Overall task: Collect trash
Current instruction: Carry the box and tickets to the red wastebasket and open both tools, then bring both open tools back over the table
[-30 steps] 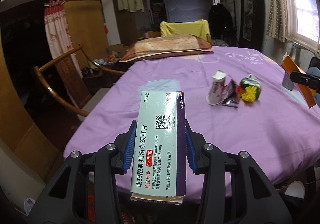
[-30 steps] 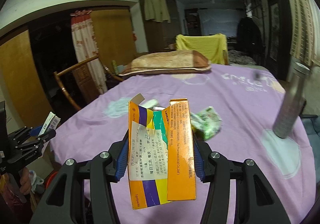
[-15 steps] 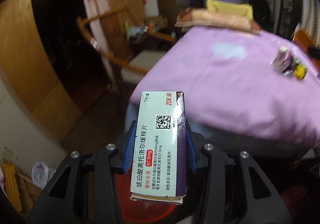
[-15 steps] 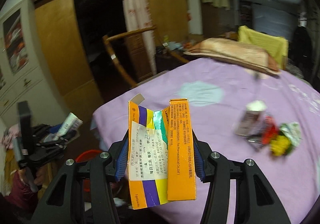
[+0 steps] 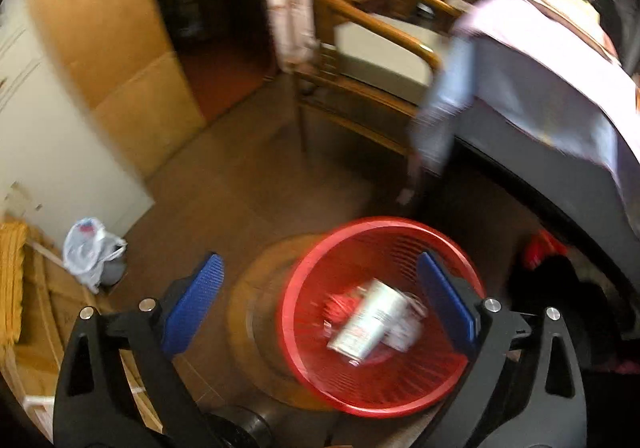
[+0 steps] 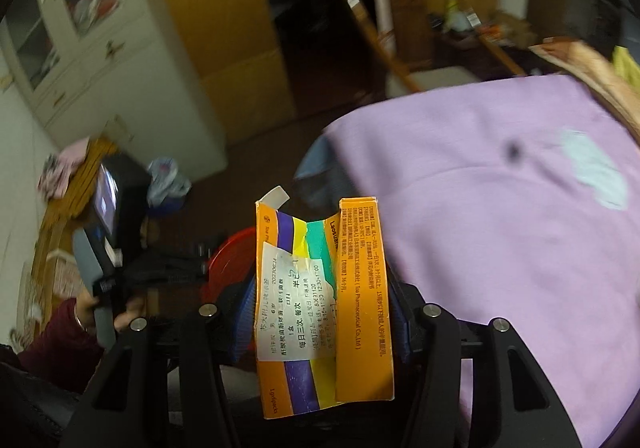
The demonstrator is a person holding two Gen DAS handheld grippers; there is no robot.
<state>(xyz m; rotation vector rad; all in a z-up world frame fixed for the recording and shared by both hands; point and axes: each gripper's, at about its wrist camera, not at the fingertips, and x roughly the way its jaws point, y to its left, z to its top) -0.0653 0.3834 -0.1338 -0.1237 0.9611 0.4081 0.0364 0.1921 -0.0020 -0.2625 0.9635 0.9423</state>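
Closest to me, my left gripper (image 5: 318,300) points steeply down with its blue-padded jaws spread wide, having just been opening, and nothing sits between them. Directly beneath, a red plastic wastebasket (image 5: 380,396) stands on the brown floor. Inside it lies the white medicine box (image 5: 370,320), blurred and tilted, among other scraps of trash I cannot make out. Left of the basket, a tied white plastic bag (image 5: 90,250) rests on the floor against a white cabinet. Beyond the basket, a wooden armchair (image 5: 360,60) stands beside the corner of the bed, whose purple sheet (image 5: 540,84) hangs over the edge.

Meanwhile my right gripper (image 6: 324,324) is clamped on an orange medicine carton (image 6: 324,308), torn open at the top, with purple, yellow and green stripes and a white pharmacy label pasted across its front. The pads press its two sides and it stands upright between them. Just behind the carton's left edge, a sliver of the red wastebasket rim (image 6: 230,252) shows. Left of that, my left hand (image 6: 120,312), in a dark red sleeve, grips the handle of the other gripper. To the right, the purple sheet (image 6: 500,208) spreads away, with a pale patch on it. Farther back stand a white cupboard and a wooden door.
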